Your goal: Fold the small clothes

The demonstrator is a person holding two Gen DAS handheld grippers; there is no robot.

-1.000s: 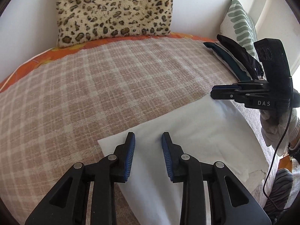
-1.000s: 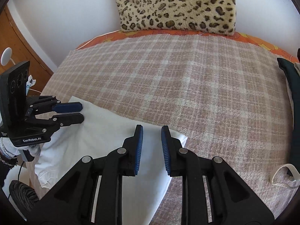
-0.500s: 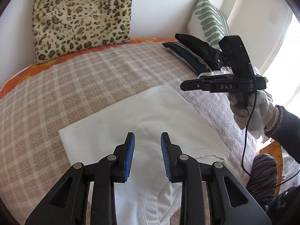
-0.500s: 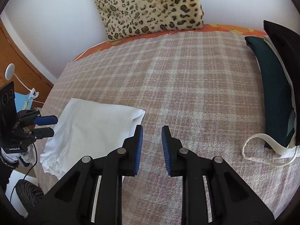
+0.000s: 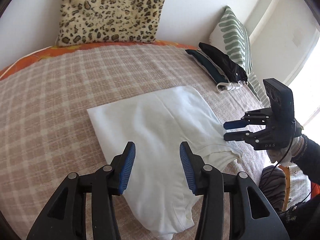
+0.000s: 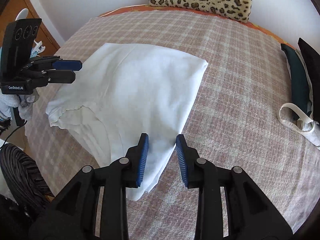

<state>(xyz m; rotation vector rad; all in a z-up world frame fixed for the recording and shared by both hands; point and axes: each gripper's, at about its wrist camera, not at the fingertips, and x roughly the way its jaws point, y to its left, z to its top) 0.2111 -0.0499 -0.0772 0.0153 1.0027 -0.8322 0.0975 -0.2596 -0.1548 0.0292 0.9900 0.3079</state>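
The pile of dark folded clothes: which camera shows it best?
The left wrist view. There the pile of dark folded clothes appears whole, beside the striped pillow. In the right wrist view it is cut off by the picture's right edge.

- The left wrist view looks steeply down along its own hand-held gripper [image 5: 156, 167], close over the bed [image 5: 60, 104].
- The right wrist view does likewise from the opposite side (each shows the other).
- Both share the white garment [image 5: 160, 124].
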